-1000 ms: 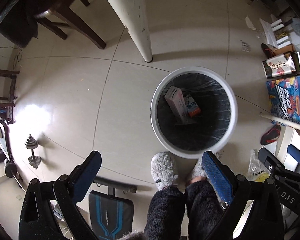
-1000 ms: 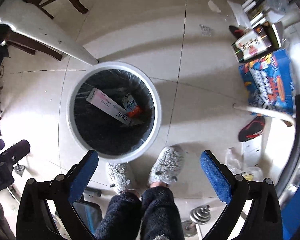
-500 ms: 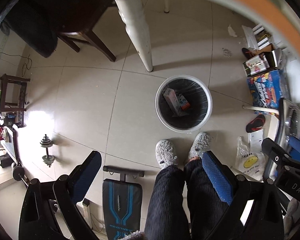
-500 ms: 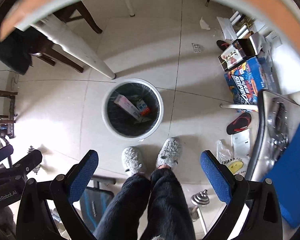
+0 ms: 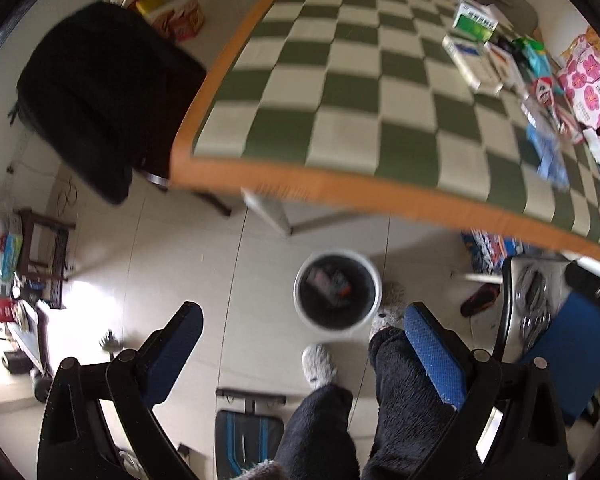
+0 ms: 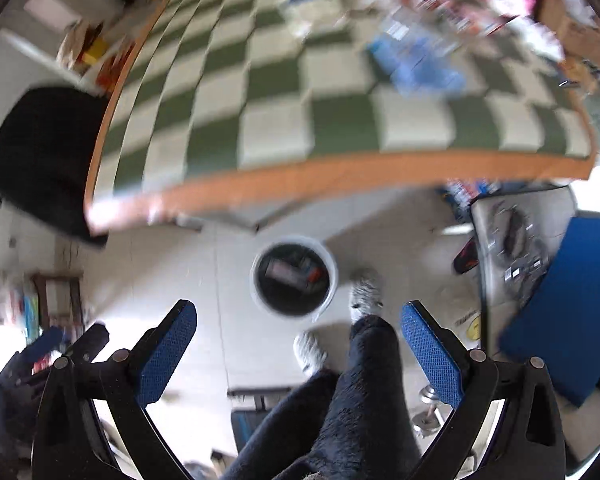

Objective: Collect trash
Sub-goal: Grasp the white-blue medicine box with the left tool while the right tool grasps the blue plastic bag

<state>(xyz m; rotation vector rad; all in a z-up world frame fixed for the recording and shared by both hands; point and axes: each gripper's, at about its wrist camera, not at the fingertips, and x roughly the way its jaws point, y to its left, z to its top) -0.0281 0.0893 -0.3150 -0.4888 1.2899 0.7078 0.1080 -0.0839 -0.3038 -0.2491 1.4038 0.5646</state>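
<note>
White-rimmed trash bin (image 5: 337,322) upright on the floor, mouth up; left tongs (image 5: 303,338) and right tongs (image 6: 299,334) both spread, empty.

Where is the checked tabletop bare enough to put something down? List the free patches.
The green-and-white checked tablecloth is bare from its orange near edge up its left side beside the black-draped chair. The far right is crowded with cartons and packets.
</note>
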